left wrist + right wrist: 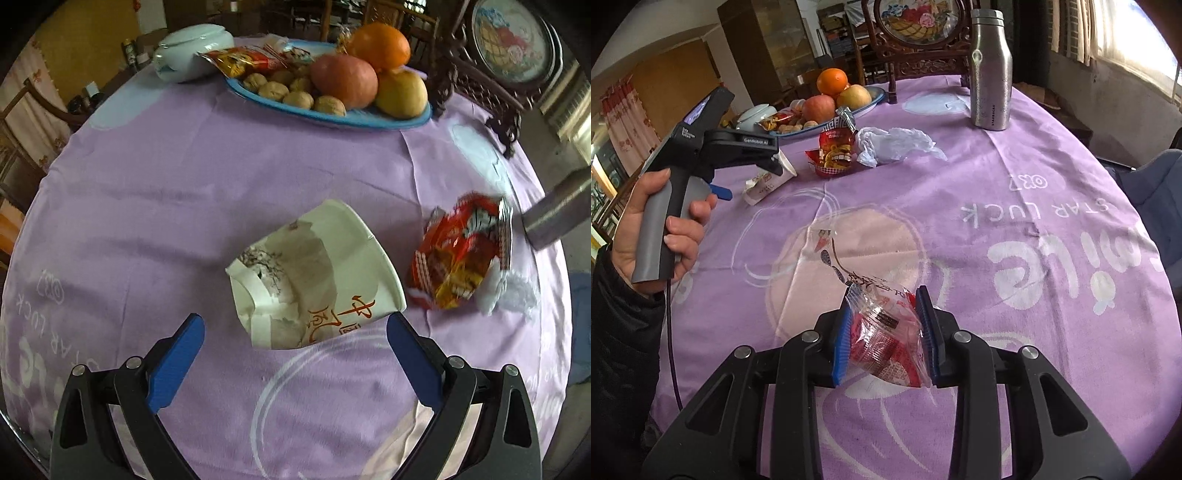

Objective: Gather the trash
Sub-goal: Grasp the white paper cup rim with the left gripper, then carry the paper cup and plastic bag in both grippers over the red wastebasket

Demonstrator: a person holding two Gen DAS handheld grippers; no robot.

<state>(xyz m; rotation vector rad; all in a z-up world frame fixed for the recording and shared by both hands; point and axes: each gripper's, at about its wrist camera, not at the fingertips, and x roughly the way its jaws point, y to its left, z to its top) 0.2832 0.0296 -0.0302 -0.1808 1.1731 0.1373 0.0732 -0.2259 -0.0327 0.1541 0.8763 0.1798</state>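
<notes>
Trash lies scattered on your worktop [1052, 177]: a crumpled paper cup [314, 273] on its side, a red snack wrapper [458, 254] just beside it, and a white plastic scrap [894, 142] touching that wrapper. Your right claw [886, 325] is clenched on a clear red-printed wrapper [886, 339], pads pressing both sides so it won't slip. Your left claw [295, 332] is released, jaws wide, poised over the cup, probably to straddle its squashed body.
</notes>
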